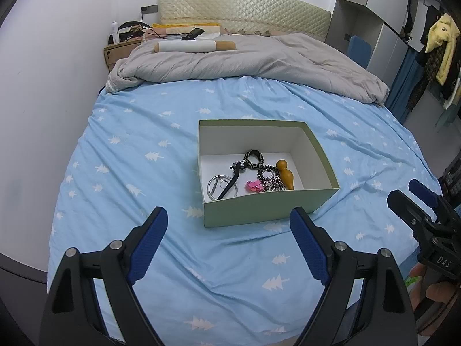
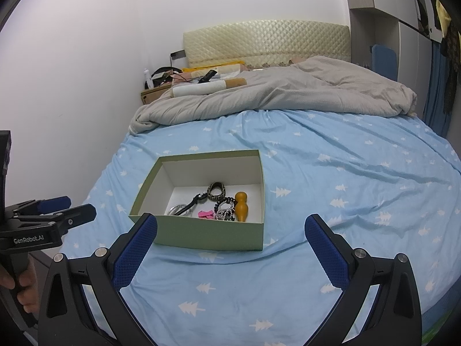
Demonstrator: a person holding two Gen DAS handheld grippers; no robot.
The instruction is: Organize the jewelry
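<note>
Container: one open green box (image 1: 259, 207), rectangular, white inside, no lid on it; it stands on the blue bedsheet (image 1: 144, 132) near the middle of the bed.
Box contents, overall: the jewelry lies on the box floor, bunched toward the near wall; the far half of the floor is bare.
Item 1: patterned black-and-tan bangle (image 1: 254, 160), farthest back of the group.
Item 2: black strap-like piece (image 1: 230, 186), lying diagonally, its lower end over the metal ring.
Item 3: thin silver ring (image 1: 222, 189) by the left wall, with smaller metal bits inside it, too small to identify.
Item 4: pink piece (image 1: 253, 186), small, between the strap and the beads.
Item 5: beaded bracelets (image 1: 269, 180), a dark and pale tangle; how many cannot be told.
Item 6: wooden gourd (image 1: 285, 175), amber, touching the beads on their right side, lying along the floor.
Left gripper (image 1: 229, 223): jaws released and wide apart, nothing between them; held above the sheet, just short of the box's near wall.
Right gripper (image 2: 230, 230): jaws spread wide, empty; the box's near wall shows between its fingers, not touched.
Hands: a hand (image 2: 20, 285) grips the left gripper's handle, seen from the right wrist.
Bed, far end: grey duvet (image 1: 245, 60) pushed back toward the quilted headboard (image 1: 245, 8); a rolled white bolster (image 1: 193, 46) rests on it.
</note>
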